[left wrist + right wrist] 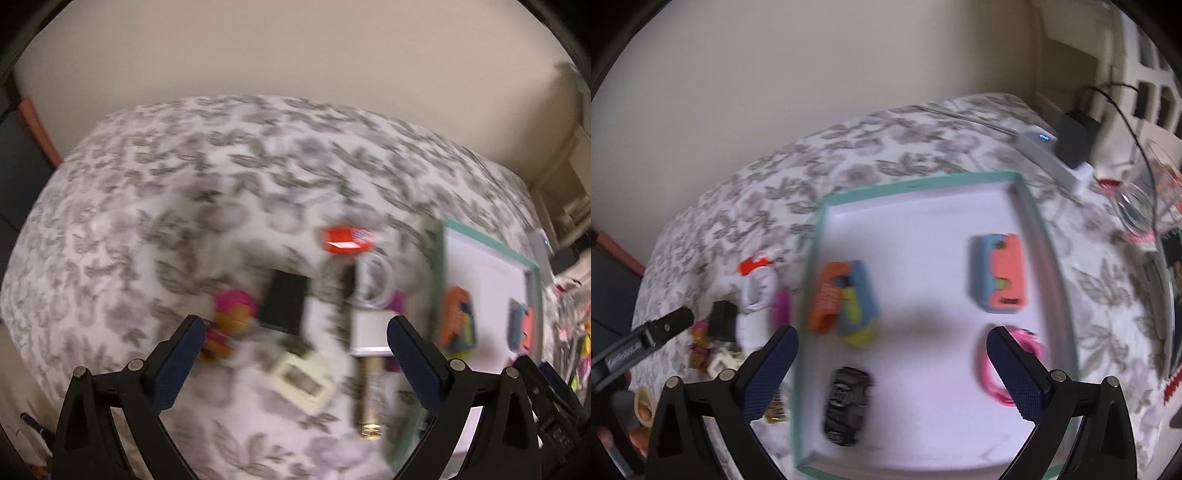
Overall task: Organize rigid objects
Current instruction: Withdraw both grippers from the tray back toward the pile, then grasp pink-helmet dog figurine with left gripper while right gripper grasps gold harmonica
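A shallow teal-rimmed tray with a white floor lies on the bed's flowered cover, toward its right side. Inside the tray sit a coral-and-blue case near the far right corner, an orange-and-blue case with a yellow part by the left wall, a black toy car near the front left, and a pink coiled band by the right wall, partly behind a finger.

Left of the tray, loose on the cover, lie a red packet, a clear round lid, a black flat box, a white box, a cream frame-shaped piece, a gold tube and pink-and-orange bits (all motion-blurred, so details are unclear).

The right gripper hangs over the tray, fingers spread wide and empty. The left gripper hangs over the loose pile, fingers likewise released, nothing between them.
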Available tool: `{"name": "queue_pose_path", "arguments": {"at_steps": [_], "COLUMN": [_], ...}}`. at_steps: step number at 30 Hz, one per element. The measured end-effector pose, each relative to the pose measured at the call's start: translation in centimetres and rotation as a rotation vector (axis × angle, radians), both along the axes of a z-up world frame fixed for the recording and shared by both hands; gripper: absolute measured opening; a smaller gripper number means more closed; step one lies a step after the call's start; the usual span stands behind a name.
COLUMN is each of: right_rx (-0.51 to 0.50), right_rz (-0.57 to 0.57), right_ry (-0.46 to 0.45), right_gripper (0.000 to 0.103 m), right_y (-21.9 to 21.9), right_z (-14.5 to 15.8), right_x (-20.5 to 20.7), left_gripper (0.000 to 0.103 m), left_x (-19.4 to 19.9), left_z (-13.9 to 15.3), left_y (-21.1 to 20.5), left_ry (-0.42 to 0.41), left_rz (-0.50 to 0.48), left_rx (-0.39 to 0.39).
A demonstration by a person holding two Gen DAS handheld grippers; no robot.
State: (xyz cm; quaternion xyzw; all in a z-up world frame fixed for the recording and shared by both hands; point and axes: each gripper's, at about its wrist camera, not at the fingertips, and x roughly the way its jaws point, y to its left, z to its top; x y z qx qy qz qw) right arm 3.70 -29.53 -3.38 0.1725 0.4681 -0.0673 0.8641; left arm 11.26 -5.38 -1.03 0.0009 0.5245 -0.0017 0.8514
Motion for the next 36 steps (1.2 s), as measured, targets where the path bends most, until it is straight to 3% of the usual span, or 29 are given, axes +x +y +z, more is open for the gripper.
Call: {"name": "queue_pose_path", "arguments": {"at_steps": [7,14,23,36], "right_rx": [-0.008,-0.014,-0.032,-0.078], "right_rz": [0.065,0.174,0.274,0.343], "right_ry": [-0.005,0.003,0.067,0.178], "right_gripper": [0.103,0.103,0.100,0.069], "right_y": [4.0,8.1,12.4,13.9], "right_z": [0.4,0.2,-1.6,-4.7], "right_x": [1.1,2.1,3.3,3.6], "left_gripper": [0.099,0.099,0.099,0.099], "left_x": [0.5,1.0,1.7,2.6], "left_z": [0.5,0.4,-1.9,-5.3], "left_y": [4.8,8.5,9.1,7.4], "left_ry": [-0.026,0.000,0.085,0.175], "left_rz": [0.105,0.184,0.169,0.095], "left_rx": [0.058,0.036,0.061,0.055]}}
